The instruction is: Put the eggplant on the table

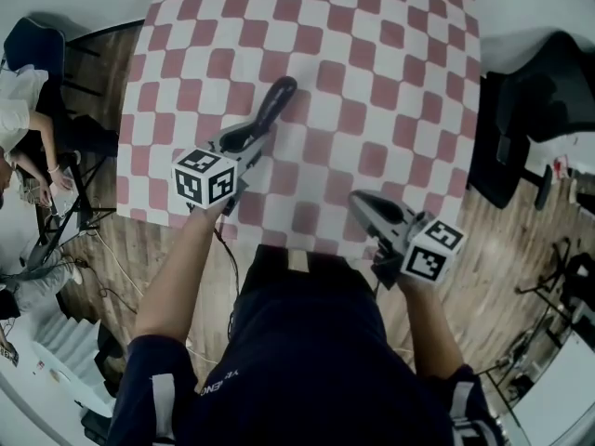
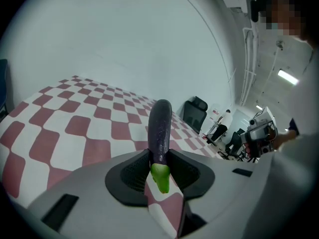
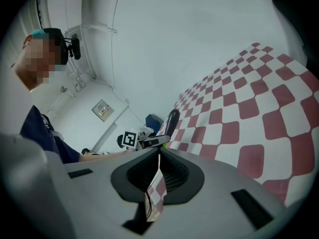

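Left gripper view: clamping eggplant (image 2: 160, 126) by its green stem end in left gripper (image 2: 160, 157) beyond near edge of table (image 2: 75, 128), right gripper (image 3: 158, 157) closed empty; likely firm, light, glossy-slippery.

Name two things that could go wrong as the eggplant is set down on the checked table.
1. The left gripper holds the eggplant only near its green stem end, so the long body may swing or slip out early.
2. Being round, it may roll across the table once released.
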Demonstrator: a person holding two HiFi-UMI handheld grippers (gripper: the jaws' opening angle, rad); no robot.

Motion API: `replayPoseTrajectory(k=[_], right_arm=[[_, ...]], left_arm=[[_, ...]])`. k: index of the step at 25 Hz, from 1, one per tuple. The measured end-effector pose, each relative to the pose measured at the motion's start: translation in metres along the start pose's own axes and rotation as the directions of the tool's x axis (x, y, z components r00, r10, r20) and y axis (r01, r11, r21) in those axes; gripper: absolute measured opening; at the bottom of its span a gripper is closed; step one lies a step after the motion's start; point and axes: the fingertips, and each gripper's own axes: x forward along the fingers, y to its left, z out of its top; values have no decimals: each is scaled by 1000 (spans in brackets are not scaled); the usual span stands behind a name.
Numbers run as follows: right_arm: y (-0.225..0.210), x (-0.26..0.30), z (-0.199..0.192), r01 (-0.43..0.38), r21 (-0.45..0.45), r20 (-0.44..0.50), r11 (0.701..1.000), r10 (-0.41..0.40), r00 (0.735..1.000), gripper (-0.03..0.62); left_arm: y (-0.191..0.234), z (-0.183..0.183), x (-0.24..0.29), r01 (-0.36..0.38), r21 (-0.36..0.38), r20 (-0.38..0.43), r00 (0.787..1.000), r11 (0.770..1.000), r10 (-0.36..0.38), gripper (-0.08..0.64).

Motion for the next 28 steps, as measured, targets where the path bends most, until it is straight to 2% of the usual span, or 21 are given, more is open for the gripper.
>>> replayPoseTrajectory(k=[6, 13, 22, 25, 28], right_arm=[[-23, -11, -2, 13, 30, -16, 999, -13, 1000, 19], [-45, -25, -9, 37, 63, -32, 997, -35, 999, 19], [-50, -25, -4, 19, 73, -38, 997, -17, 999, 20], [-51, -24, -3, 16, 78, -37, 997, -13, 999, 18], [-51, -22, -2, 14, 81, -35, 997, -11, 999, 18]], left_arm=[[25, -13, 37, -99, 40, -94, 990, 994, 102, 137], [45, -29, 62, -210, 139, -206, 950, 968, 236, 137], [54, -43, 72, -269, 210, -308, 894, 940, 325, 144], [56, -46, 72, -279, 213, -321, 885, 936, 337, 163], [56, -46, 71, -271, 217, -324, 886, 938, 331, 208]])
